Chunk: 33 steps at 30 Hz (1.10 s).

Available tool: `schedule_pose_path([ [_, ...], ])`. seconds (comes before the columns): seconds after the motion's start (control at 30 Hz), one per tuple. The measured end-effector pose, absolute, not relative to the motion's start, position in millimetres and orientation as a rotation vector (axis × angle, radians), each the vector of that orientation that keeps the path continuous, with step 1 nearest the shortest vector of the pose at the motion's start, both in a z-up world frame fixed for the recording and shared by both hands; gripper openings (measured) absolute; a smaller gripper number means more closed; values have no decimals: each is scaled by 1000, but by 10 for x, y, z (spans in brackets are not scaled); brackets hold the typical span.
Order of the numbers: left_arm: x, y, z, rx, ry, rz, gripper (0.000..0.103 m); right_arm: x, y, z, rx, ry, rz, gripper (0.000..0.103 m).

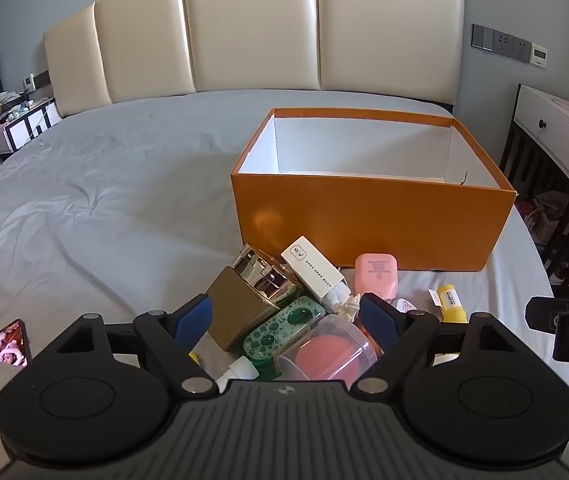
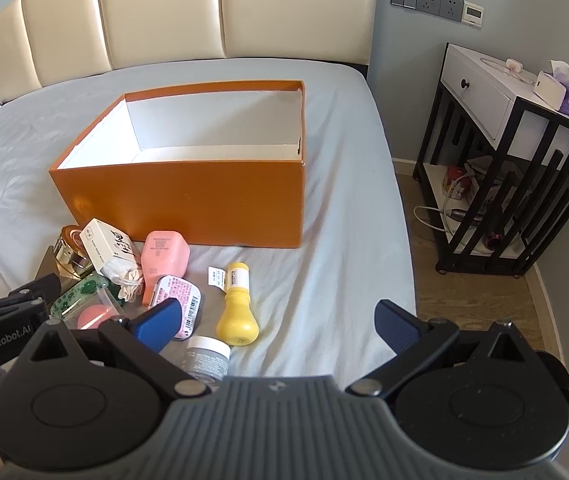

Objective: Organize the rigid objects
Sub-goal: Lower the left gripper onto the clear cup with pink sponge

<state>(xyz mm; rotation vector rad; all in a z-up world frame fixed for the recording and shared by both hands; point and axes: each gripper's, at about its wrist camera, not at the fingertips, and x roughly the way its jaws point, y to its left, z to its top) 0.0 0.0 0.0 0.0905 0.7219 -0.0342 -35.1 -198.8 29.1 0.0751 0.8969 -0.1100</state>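
Orange on the outside and white within, an open rectangular cardboard box (image 1: 372,224) (image 2: 188,196) sits on a pale grey bedsheet (image 1: 104,200) (image 2: 344,272), toward the bed's right edge; no items are visible in it.

Just in front of the box's near wall lies a loose cluster of small rigid items. A pink rounded plastic case (image 1: 376,274) (image 2: 162,260) lies close to that wall. Beside it, a white carton with printed text (image 1: 312,266) (image 2: 106,248) leans on a shiny gold-capped jar (image 1: 260,276) (image 2: 69,256). A tan cardboard cube (image 1: 234,310) sits at the cluster's left side. Nearer the foot of the bed are a green bubble-patterned flat case (image 1: 284,330) (image 2: 78,294) and a clear plastic tub holding a pink sponge (image 1: 326,350) (image 2: 92,316). A yellow bulb-shaped bottle (image 1: 452,302) (image 2: 237,308) lies apart on the right, with a white-lidded grey jar (image 2: 208,356) and a pink-printed white tin (image 2: 182,306) near it.

Over the cluster hangs the left gripper (image 1: 286,320), its blue-padded jaws spread wide, holding nothing. To the right, the right gripper (image 2: 278,322) hangs above the yellow bottle and grey jar, jaws likewise wide apart.

A phone with a pink picture (image 1: 10,344) lies near the bed's left edge. A black-and-white bedside table (image 2: 516,152) stands to the right of the bed.
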Motion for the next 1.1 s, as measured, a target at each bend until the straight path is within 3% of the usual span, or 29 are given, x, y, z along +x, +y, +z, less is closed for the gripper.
schedule_pose_path([
  [0.83,12,-5,-121,81,759,-73,97,-329,-1984,207,66,932,-114,101],
  [1.1,47,81,-268,97,784,-175,80,-254,-1981,115,102,915,-32,100],
])
